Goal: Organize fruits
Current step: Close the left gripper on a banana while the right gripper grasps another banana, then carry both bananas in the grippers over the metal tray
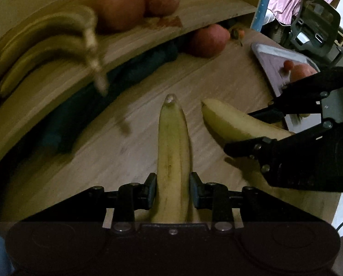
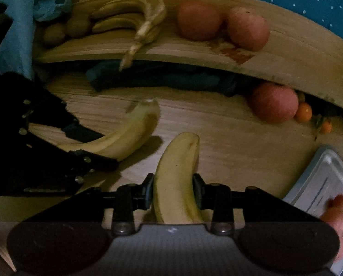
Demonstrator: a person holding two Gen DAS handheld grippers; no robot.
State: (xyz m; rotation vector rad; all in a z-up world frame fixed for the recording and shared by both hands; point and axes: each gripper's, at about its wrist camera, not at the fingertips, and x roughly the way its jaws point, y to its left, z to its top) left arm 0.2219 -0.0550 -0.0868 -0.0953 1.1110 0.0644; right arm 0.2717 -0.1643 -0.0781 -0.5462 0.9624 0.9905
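Observation:
My left gripper [image 1: 173,189] is shut on a yellow banana [image 1: 173,142] that points forward over the wooden table [image 1: 130,161]. My right gripper [image 2: 174,192] is shut on a second banana [image 2: 178,172]; it also shows in the left wrist view [image 1: 235,124], to the right of the first. The left gripper's banana shows in the right wrist view [image 2: 123,135], on the left. A raised wooden shelf [image 2: 194,53] holds a bunch of bananas [image 2: 130,16], two red apples [image 2: 199,20] and brownish kiwis [image 2: 56,33].
A third red apple [image 2: 274,103] and small oranges [image 2: 304,112] lie under the shelf at the right. A dark teal cloth [image 2: 162,76] lies under the shelf. A metal tray [image 2: 327,179] with fruit sits at the right edge. An office chair [image 1: 316,27] stands beyond the table.

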